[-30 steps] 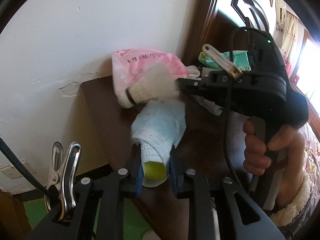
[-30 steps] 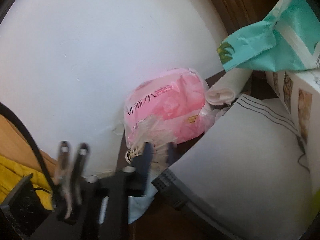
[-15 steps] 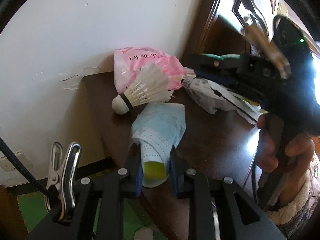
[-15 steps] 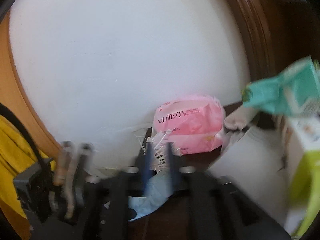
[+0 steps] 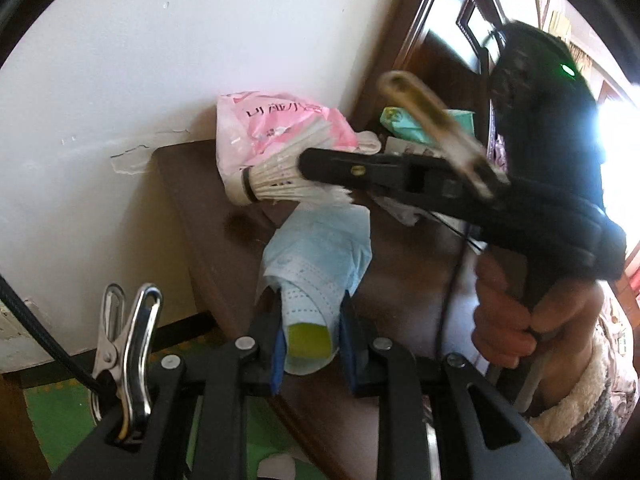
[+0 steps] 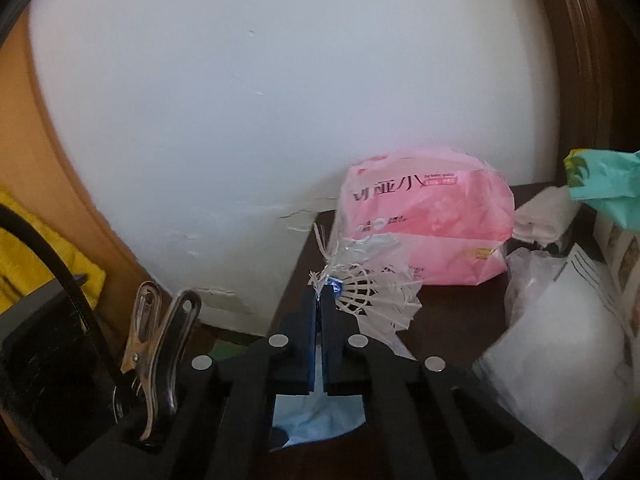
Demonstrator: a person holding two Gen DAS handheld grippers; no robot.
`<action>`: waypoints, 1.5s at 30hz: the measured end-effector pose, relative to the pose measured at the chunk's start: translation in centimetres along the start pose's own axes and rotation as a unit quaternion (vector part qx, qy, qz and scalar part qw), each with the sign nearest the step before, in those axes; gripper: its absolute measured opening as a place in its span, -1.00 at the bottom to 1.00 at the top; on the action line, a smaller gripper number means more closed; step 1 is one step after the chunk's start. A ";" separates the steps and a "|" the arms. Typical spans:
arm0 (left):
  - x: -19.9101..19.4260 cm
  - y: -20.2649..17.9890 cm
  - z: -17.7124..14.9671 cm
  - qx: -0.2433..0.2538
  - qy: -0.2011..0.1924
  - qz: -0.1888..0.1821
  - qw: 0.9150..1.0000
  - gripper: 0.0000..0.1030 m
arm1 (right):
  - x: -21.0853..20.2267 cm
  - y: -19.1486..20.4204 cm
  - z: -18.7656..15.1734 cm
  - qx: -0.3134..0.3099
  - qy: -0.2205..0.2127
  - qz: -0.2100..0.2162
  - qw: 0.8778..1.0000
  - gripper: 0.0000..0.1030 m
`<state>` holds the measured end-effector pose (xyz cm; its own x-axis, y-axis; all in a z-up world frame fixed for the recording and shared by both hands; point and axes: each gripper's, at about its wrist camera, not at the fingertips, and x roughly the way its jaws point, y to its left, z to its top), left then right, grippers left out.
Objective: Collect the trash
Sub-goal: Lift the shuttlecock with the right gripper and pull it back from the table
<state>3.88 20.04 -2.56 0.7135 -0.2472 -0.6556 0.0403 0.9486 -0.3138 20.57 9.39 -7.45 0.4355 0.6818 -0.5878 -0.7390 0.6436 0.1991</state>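
A white feather shuttlecock (image 5: pixel 272 184) hangs just above the dark wooden table (image 5: pixel 192 208). My right gripper (image 5: pixel 306 162) is shut on the rim of its feathers. In the right wrist view the shuttlecock (image 6: pixel 376 300) fans out to the right of that gripper (image 6: pixel 322 292), whose pads pinch a feather tip. My left gripper (image 5: pixel 309 300) is shut on a crumpled light blue face mask (image 5: pixel 320 248) wrapped around a yellow-green lump (image 5: pixel 308 340), over the table's near edge. A patch of the mask (image 6: pixel 316 420) shows under the right gripper.
A pink plastic pack (image 5: pixel 280 128) leans on the white wall at the table's back. A teal packet (image 6: pixel 604 184), a white plastic bag (image 6: pixel 560 340) and boxes crowd the right side. A hand (image 5: pixel 508 312) in a fleece sleeve holds the right gripper. Green floor (image 5: pixel 52 408) lies below.
Half a second ago the shuttlecock lay loose on the table with the right gripper drawn back; now that gripper pinches its feathers and holds it off the table. The left gripper has kept still.
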 end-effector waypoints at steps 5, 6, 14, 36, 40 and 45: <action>-2.1 -1.2 -0.5 0.002 -0.036 -0.009 0.999 -0.56 | -6.0 1.1 -1.1 0.000 -0.065 0.001 0.998 -0.96; -2.7 -1.5 -0.6 0.002 -0.049 -0.009 0.999 -0.56 | -7.1 1.3 -1.4 -0.002 -0.080 0.001 0.997 -0.96; -4.4 -3.8 -1.9 -0.006 -0.121 0.027 0.992 -0.57 | -12.6 1.7 -5.5 -0.020 -0.128 -0.022 0.991 -0.96; -6.0 -9.4 -1.6 -0.002 -0.166 0.057 0.985 -0.57 | -20.5 -0.6 -7.9 0.014 -0.220 0.007 0.975 -0.96; -5.7 -10.6 -1.9 -0.003 -0.168 0.039 0.985 -0.57 | -22.0 -1.1 -7.8 0.012 -0.227 0.005 0.974 -0.96; -5.3 -12.2 -2.2 0.002 -0.166 0.013 0.986 -0.57 | -24.1 -1.9 -8.2 0.017 -0.235 -0.007 0.972 -0.96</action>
<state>-1.95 9.33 3.23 0.9042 -0.1441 -0.4020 0.0203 0.9547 -0.2967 7.21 -11.13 -0.06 0.6372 0.7517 -0.1699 -0.7180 0.6592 0.2235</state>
